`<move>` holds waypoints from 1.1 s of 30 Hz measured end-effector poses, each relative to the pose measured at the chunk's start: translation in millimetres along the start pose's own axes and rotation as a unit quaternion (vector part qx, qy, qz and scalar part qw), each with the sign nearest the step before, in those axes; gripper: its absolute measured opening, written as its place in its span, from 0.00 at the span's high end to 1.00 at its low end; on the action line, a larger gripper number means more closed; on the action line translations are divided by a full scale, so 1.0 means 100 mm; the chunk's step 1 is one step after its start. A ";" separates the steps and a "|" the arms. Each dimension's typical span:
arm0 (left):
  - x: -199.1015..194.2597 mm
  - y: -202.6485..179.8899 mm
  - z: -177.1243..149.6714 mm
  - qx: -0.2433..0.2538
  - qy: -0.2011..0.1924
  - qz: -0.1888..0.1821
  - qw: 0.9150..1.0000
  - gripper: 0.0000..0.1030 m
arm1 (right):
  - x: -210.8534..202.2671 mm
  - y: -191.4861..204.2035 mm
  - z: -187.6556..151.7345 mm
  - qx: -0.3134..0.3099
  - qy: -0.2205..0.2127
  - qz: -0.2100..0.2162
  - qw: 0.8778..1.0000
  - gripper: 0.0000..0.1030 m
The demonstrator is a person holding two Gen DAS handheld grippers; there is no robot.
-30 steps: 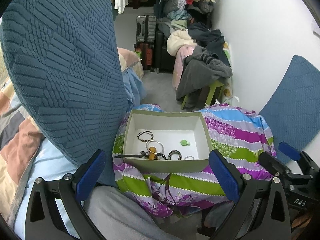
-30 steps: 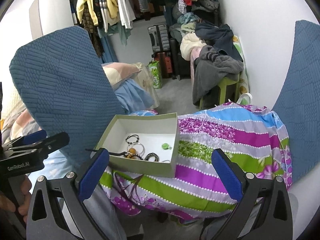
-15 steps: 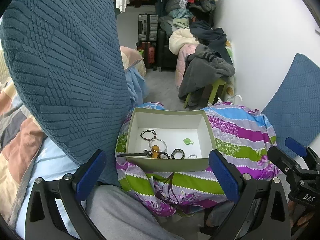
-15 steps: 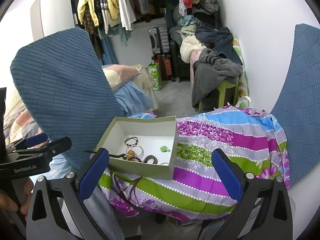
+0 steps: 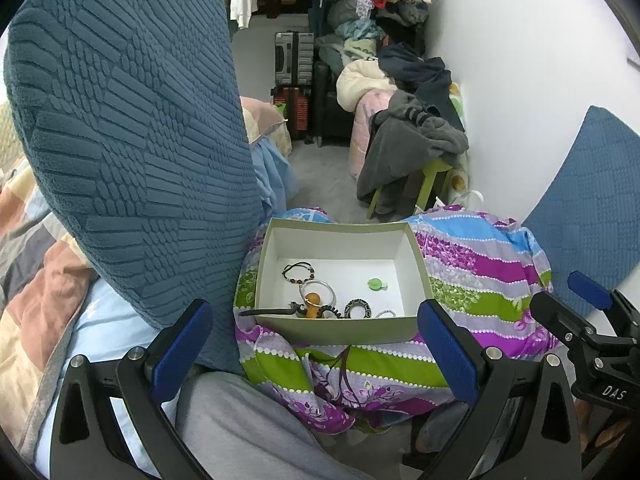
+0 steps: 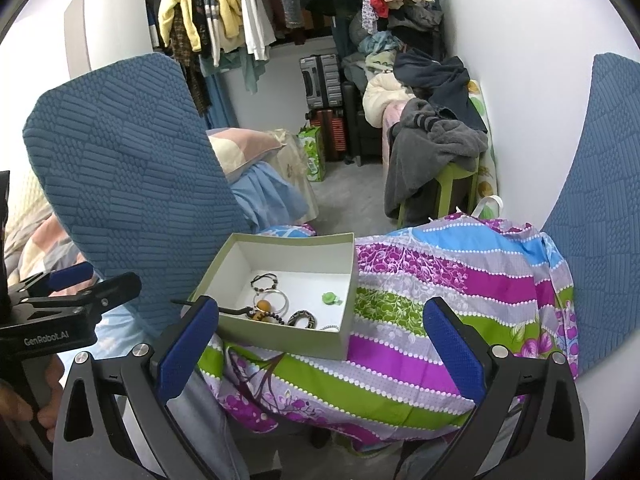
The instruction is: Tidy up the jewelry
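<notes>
An open olive-green box [image 5: 340, 330] with a white inside sits on a striped floral cloth [image 5: 472, 280]. Inside lie a dark bead bracelet [image 5: 298, 272], a silver bangle [image 5: 318, 292] with an amber bead, a patterned ring [image 5: 358, 309], a small green charm [image 5: 376, 284] and a black cord hanging over the left rim. My left gripper [image 5: 316, 350] is open and empty, held in front of the box. My right gripper [image 6: 320, 340] is open and empty, also short of the box [image 6: 288, 340]. The cloth shows in the right wrist view too [image 6: 460, 292].
A blue textured cushion [image 5: 132, 140] stands left of the box, another [image 6: 600, 200] leans on the white wall at right. Behind are a green stool with grey clothes [image 5: 408, 148], suitcases [image 5: 294, 80] and hanging clothes [image 6: 224, 20]. The other gripper shows at each view's edge.
Both grippers have drawn back and lifted slightly, so the box sits a little lower and farther in view. The jaws stay open. The jewelry has not moved.
</notes>
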State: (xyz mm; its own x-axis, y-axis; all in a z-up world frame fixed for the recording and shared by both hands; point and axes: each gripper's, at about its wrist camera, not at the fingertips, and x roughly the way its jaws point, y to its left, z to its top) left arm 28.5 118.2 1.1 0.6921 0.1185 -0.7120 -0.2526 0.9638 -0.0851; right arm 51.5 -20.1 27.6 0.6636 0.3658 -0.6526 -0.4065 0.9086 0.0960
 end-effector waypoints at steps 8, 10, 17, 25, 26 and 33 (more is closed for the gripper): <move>-0.03 0.03 0.01 -0.001 -0.002 0.000 1.000 0.01 | 0.00 0.03 0.01 -0.005 -0.004 -0.002 1.000 0.00; -0.02 0.04 0.01 -0.001 -0.001 -0.010 1.000 0.01 | 0.00 0.03 0.00 -0.007 -0.004 -0.004 1.000 0.00; 0.00 0.03 0.01 0.005 0.004 -0.005 1.000 0.01 | 0.01 0.03 0.00 -0.006 -0.002 -0.009 1.000 0.00; 0.01 0.07 0.01 0.001 0.003 0.001 1.000 0.01 | 0.02 0.00 -0.01 -0.008 -0.001 -0.009 1.000 0.00; 0.01 0.07 0.01 0.003 0.005 0.003 1.000 0.01 | 0.03 0.02 -0.02 -0.009 0.001 -0.009 1.000 0.00; -0.03 0.09 0.01 0.001 0.002 0.006 1.000 0.01 | 0.04 0.01 -0.02 -0.009 0.003 -0.014 1.000 0.00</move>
State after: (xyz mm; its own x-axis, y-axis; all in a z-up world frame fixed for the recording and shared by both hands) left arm 25.2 127.4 3.2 0.6861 0.1295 -0.7159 -0.2601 0.9627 -0.0751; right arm 52.2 -17.8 23.6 0.6711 0.3389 -0.6593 -0.3993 0.9146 0.0637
